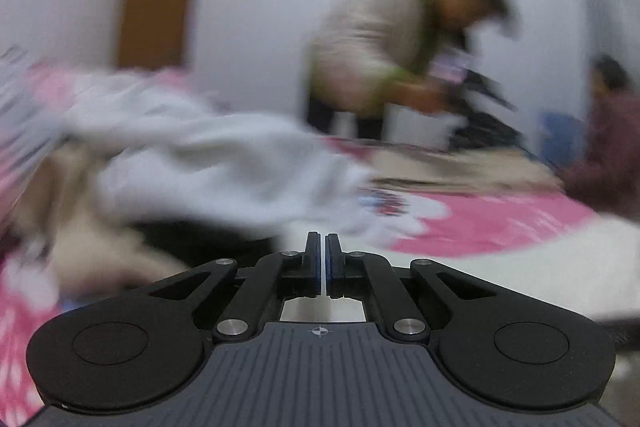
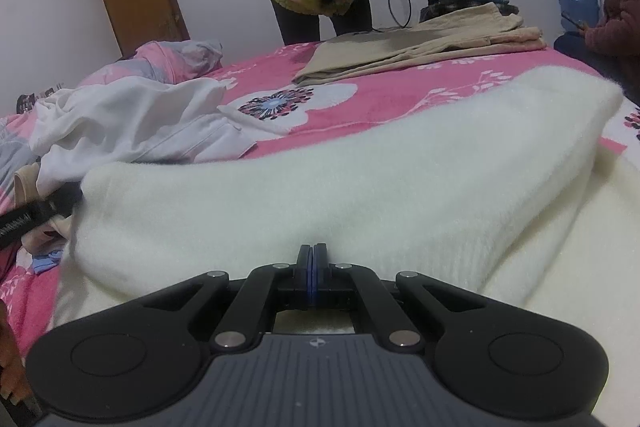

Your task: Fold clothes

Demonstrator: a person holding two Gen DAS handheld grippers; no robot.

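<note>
Left claw [image 1: 323,239] is pinched together on nothing, the white shirt [image 2: 132,123] crumpled beyond. Right claw [image 2: 314,251] is closed too, over the cream sweater [image 2: 340,163] on the bed [image 2: 400,87]. I'd grab an edge low and fold slowly.

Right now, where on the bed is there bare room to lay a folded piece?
Bare pink bedspread lies between the cream sweater, the white garment and the beige trousers. The left side is crowded with crumpled clothes.
</note>
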